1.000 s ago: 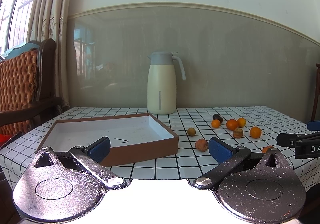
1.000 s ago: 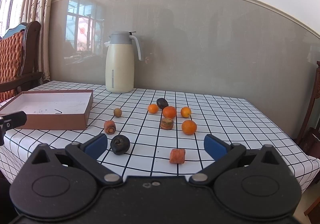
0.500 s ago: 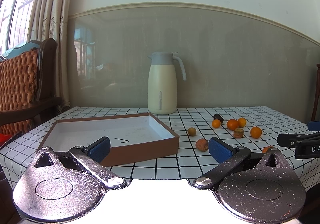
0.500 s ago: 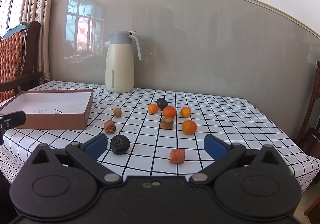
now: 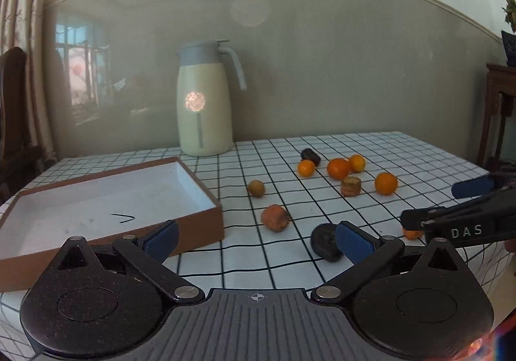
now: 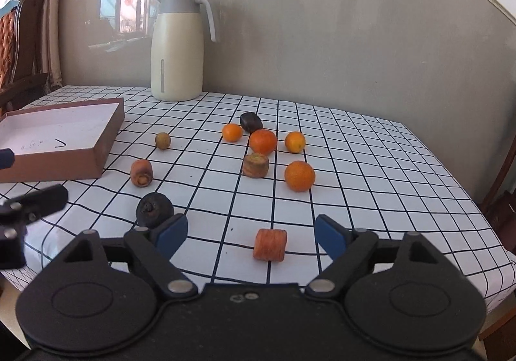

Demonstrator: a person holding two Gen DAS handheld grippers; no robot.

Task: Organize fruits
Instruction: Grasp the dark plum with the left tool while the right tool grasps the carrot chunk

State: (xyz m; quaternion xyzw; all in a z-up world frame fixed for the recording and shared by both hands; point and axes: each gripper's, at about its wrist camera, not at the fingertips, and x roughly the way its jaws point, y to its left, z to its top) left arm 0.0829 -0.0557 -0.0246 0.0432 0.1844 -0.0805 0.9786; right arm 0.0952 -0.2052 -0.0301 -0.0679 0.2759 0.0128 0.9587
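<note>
Risk we note: both tongs, left gripper [image 5: 256,240] and right gripper [image 6: 251,232], gape empty, and round fruit like the orange [image 6: 299,175] may roll off the table [image 6: 387,167] if nudged.

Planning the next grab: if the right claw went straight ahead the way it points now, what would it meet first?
Most likely the orange carrot chunk, lying on the checked tablecloth about midway between the open fingers of the right claw. Nothing lies nearer in that line. The dark round fruit sits off by the left finger, though depth is hard to judge.

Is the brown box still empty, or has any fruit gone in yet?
Empty: the brown box shows only its white floor with a pen mark; no fruit inside.
</note>
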